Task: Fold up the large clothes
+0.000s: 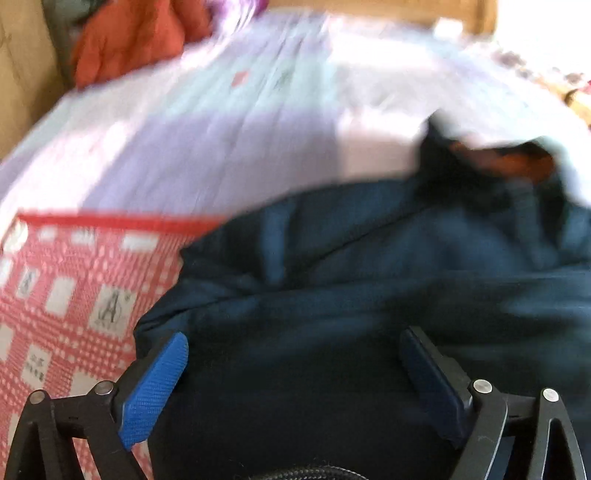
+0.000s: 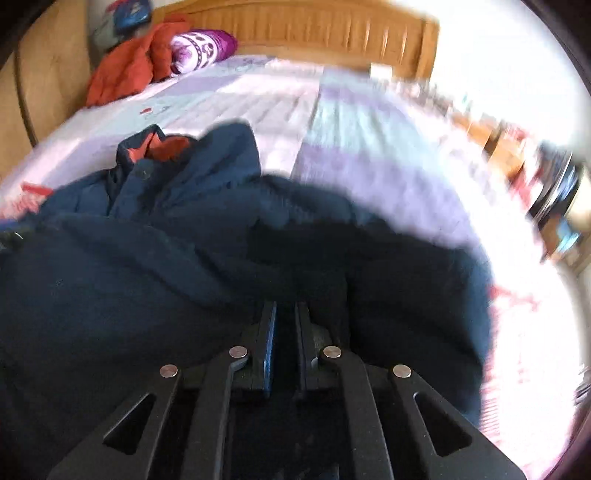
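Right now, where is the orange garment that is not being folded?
The orange garment lies bunched at the far left corner of the bed in the right wrist view, beside the purple patterned pillow and the wooden headboard.

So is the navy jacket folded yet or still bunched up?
Bunched. The navy jacket lies in rumpled heaps, orange lining showing at its collar; no flat fold.

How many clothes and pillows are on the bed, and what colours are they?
Dark blue jacket: 1, held by the right gripper
Orange-red garment: 1, at the far end of the bed
Purple and white pillow: 1
Total: 3
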`<state>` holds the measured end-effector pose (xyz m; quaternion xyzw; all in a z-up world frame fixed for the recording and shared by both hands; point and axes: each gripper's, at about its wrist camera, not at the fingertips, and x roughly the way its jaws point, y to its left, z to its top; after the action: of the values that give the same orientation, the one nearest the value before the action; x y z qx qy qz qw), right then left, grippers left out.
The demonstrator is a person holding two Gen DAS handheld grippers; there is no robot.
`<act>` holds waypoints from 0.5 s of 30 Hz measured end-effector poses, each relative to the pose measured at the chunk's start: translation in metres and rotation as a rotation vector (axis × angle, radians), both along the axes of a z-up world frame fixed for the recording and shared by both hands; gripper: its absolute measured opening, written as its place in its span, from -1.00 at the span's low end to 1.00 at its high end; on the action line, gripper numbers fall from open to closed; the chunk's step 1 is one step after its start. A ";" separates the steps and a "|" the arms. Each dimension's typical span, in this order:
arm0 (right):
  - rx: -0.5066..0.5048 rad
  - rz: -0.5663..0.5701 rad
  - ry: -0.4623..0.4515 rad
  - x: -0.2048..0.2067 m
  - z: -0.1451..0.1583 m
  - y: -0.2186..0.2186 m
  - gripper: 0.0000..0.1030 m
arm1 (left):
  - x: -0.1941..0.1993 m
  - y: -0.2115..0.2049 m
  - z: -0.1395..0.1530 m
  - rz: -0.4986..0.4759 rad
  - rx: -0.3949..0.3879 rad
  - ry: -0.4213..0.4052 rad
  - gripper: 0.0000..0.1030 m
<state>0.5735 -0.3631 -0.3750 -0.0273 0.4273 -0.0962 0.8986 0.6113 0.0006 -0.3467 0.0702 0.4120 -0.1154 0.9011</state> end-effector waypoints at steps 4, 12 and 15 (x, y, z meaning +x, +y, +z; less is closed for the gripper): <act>0.072 0.078 -0.169 -0.045 0.036 0.049 -0.71 | -0.071 -0.036 0.021 -0.158 -0.100 -0.085 0.85; 0.069 0.017 -0.008 -0.058 -0.028 0.038 -1.00 | -0.065 -0.027 -0.040 -0.150 -0.044 -0.021 0.99; 0.088 0.026 0.011 -0.065 -0.029 0.008 -1.00 | -0.061 -0.003 -0.039 -0.120 -0.041 -0.001 1.00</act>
<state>0.5088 -0.3553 -0.4044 0.0062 0.4358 -0.0654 0.8977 0.5507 -0.0028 -0.3858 0.0765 0.4039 -0.1778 0.8941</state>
